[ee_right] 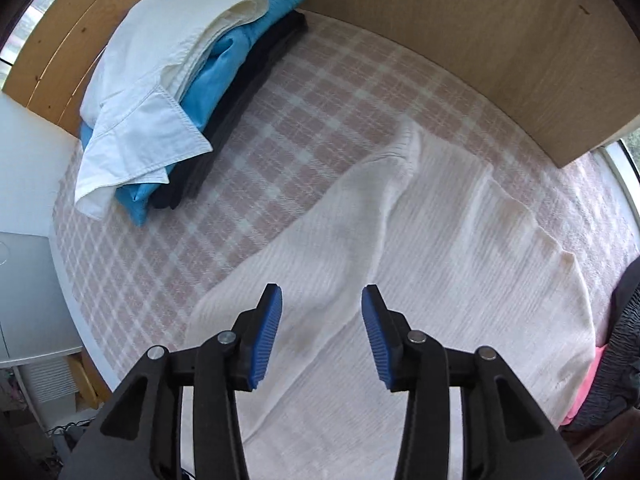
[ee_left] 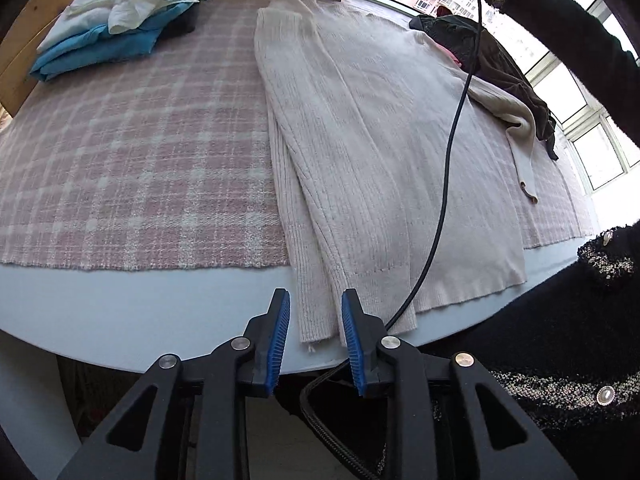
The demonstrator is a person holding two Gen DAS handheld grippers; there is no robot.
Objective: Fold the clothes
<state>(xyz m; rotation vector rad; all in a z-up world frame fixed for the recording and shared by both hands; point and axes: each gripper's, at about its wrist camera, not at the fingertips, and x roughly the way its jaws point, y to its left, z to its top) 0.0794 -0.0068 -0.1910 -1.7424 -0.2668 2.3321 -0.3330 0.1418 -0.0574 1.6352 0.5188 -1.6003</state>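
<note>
Cream sweater [ee_left: 372, 152] runs lengthwise up-frame from the spread, empty left tongs [ee_left: 315, 336], cuff between them; right tongs [ee_right: 322, 334] spread above it.

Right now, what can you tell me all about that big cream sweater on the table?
The cream sweater is a soft ribbed knit, lying flat on the pink checked cloth. One sleeve is folded in along its body, reaching the hem at the table's near edge. The other sleeve stretches out sideways toward a dark heap of clothes. A black cable hangs over it. The left gripper is open, with the folded sleeve's cuff between its fingers. The right gripper hovers open above it.
</note>
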